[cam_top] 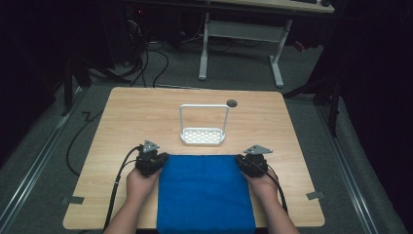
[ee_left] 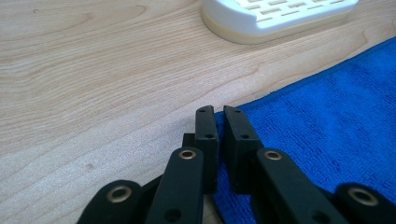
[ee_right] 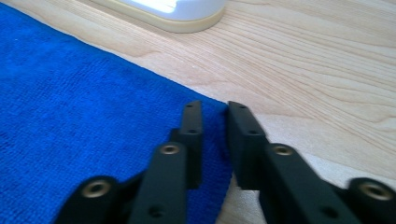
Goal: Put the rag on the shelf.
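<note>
A blue towel [cam_top: 204, 195] lies flat on the near half of the wooden table [cam_top: 131, 117], its near edge hanging over the front. My left gripper [cam_top: 163, 158] sits at the towel's far left corner. In the left gripper view the towel [ee_left: 327, 107] runs in between the jaws of this gripper [ee_left: 217, 112], which are shut on the corner. My right gripper [cam_top: 239, 160] sits at the far right corner. In the right gripper view the towel [ee_right: 70, 93] has its edge pinched between that gripper's [ee_right: 214, 108] jaws.
A white slotted rack [cam_top: 203, 136] with a tall wire handle stands just beyond the towel's far edge, its base seen close in the left gripper view [ee_left: 275, 18] and the right gripper view [ee_right: 173, 11]. A round hole [cam_top: 232, 103] marks the tabletop behind it.
</note>
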The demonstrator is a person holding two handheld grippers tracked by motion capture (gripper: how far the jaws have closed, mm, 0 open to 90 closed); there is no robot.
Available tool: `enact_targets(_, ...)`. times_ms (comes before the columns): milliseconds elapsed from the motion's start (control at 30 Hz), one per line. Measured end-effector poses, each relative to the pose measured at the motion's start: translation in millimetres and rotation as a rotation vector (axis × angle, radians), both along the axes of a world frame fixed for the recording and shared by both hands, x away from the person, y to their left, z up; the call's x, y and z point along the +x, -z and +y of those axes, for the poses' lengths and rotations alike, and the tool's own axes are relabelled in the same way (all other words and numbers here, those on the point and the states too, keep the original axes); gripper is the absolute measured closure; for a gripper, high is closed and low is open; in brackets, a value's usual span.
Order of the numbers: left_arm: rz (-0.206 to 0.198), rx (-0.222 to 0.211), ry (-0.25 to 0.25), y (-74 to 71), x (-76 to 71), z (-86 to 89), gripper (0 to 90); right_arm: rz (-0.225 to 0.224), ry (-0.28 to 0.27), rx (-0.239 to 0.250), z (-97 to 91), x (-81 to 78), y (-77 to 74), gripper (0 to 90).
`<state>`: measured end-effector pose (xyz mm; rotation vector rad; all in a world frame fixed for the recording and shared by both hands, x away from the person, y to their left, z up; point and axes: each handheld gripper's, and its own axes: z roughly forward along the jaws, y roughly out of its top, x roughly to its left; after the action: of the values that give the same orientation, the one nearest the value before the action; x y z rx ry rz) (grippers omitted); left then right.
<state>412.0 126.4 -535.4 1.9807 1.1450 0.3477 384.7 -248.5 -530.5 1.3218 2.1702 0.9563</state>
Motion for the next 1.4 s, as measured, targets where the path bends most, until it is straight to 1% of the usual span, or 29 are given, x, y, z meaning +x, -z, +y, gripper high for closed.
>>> enact_targets(67, -0.001, -0.003, 0.0, 0.1, 0.0, -0.3, 86.2, 0.002, -0.004, 0.005, 0.2, 0.1, 0.1, 87.1)
enact_targets(167, 0.0, -0.004, 0.003, 0.1, -0.1, 0.1, 86.8, -0.01, -0.009, 0.014, 1.2, -1.1, -1.1, 88.2)
enact_targets(200, -0.003, -0.004, 0.003, -0.1, -0.5, 0.2, 87.3, -0.032, -0.013, 0.019, 1.4, -2.8, -3.9, 88.2)
enact_targets(233, -0.011, -0.005, 0.005, -0.3, -1.1, 0.1, 87.3, -0.032, -0.013, 0.019, 1.4, -2.8, -3.9, 88.2)
enact_targets(333, -0.03, -0.005, 0.015, -2.0, -2.9, 0.5, 87.7, -0.056, -0.015, 0.034, 1.2, -7.0, -9.3, 88.2)
enact_targets(400, -0.039, -0.019, 0.009, -3.9, -4.0, 2.0, 87.8, -0.075, -0.017, 0.039, 1.7, -10.8, -12.5, 88.2)
enact_targets(500, -0.066, -0.053, -0.001, -10.4, -7.2, 6.5, 87.9, -0.103, -0.024, 0.049, 2.1, -17.2, -17.4, 88.2)
enact_targets(533, -0.081, -0.061, -0.004, -14.0, -9.2, 7.9, 87.9, -0.12, -0.031, 0.053, 1.8, -20.8, -20.6, 88.2)
enact_targets(567, -0.091, -0.068, -0.007, -16.0, -10.6, 8.4, 87.9, -0.12, -0.031, 0.053, 1.8, -20.8, -20.6, 88.2)
enact_targets(600, -0.113, -0.077, -0.006, -21.1, -14.1, 9.7, 87.9, -0.133, -0.032, 0.055, 1.7, -23.9, -23.4, 88.1)
enact_targets(633, -0.113, -0.077, -0.006, -21.1, -14.1, 9.7, 87.9, -0.133, -0.032, 0.055, 1.7, -23.9, -23.4, 88.1)
enact_targets(733, -0.142, -0.091, -0.009, -28.5, -19.4, 11.1, 87.9, -0.155, -0.031, 0.07, 0.6, -27.5, -27.9, 88.1)
enact_targets(767, -0.149, -0.091, -0.009, -30.0, -20.4, 11.5, 87.9, -0.166, -0.03, 0.071, -0.1, -28.6, -29.6, 88.1)
enact_targets(800, -0.164, -0.1, -0.01, -33.4, -22.8, 11.9, 87.9, -0.18, -0.027, 0.078, -1.0, -30.3, -31.8, 88.1)
enact_targets(833, -0.164, -0.1, -0.01, -33.4, -22.8, 11.9, 87.9, -0.18, -0.027, 0.078, -1.0, -30.3, -31.8, 88.1)
enact_targets(867, -0.177, -0.101, -0.008, -36.6, -24.8, 12.2, 88.0, -0.185, -0.027, 0.083, -1.8, -31.3, -33.4, 88.2)
enact_targets(900, -0.177, -0.101, -0.008, -36.6, -24.8, 12.2, 88.0, -0.185, -0.027, 0.083, -1.8, -31.3, -33.4, 88.2)
enact_targets(933, -0.186, -0.104, -0.009, -37.9, -25.8, 12.4, 87.9, -0.193, -0.028, 0.09, -2.6, -32.3, -35.1, 88.1)
enact_targets(1067, -0.198, -0.138, -0.012, -42.8, -28.4, 14.6, 88.0, -0.207, -0.027, 0.102, -3.4, -34.4, -38.6, 88.2)
enact_targets(1100, -0.203, -0.143, -0.012, -44.3, -29.2, 15.2, 88.0, -0.219, -0.03, 0.104, -3.5, -36.2, -41.9, 88.2)
enact_targets(1167, -0.215, -0.143, -0.012, -47.9, -31.0, 15.8, 87.9, -0.228, -0.032, 0.107, -3.4, -37.3, -43.6, 88.2)
enact_targets(1300, -0.25, -0.159, -0.008, -57.4, -36.1, 15.9, 88.0, -0.259, -0.033, 0.118, -2.3, -42.4, -51.7, 88.2)
enact_targets(1367, -0.263, -0.166, -0.006, -61.7, -38.5, 15.8, 88.0, -0.284, -0.038, 0.123, -1.8, -45.8, -58.1, 88.2)
enact_targets(1400, -0.272, -0.165, -0.005, -64.3, -39.8, 15.8, 88.0, -0.284, -0.038, 0.123, -1.8, -45.8, -58.1, 88.2)
